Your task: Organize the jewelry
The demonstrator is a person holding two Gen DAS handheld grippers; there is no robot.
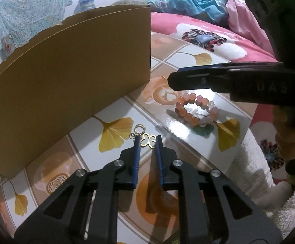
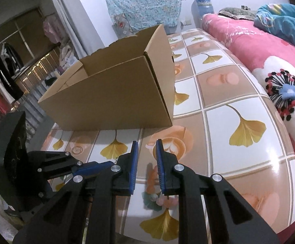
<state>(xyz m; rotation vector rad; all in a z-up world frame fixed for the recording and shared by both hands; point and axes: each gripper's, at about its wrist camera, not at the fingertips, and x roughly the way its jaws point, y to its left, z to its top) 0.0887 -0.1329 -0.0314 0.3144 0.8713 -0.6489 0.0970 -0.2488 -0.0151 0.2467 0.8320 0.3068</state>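
Cardboard box (image 2: 115, 89), open-topped, stands on the tiled desk (image 2: 238, 93) ahead and left of both claws. Beaded bracelet (image 1: 196, 109) lies under my right claw (image 2: 146, 144), whose jaws are narrowly parted; whether they grip it I cannot tell. My left claw (image 1: 147, 140), narrowly parted, brackets the gold earring (image 1: 145, 138) at its tips.

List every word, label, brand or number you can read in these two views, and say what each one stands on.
"DAS": raised letters on the black body of the right gripper, seen from the left wrist.
Blue label on the plastic bottle: too blurred to read.
Cardboard box: no print visible.
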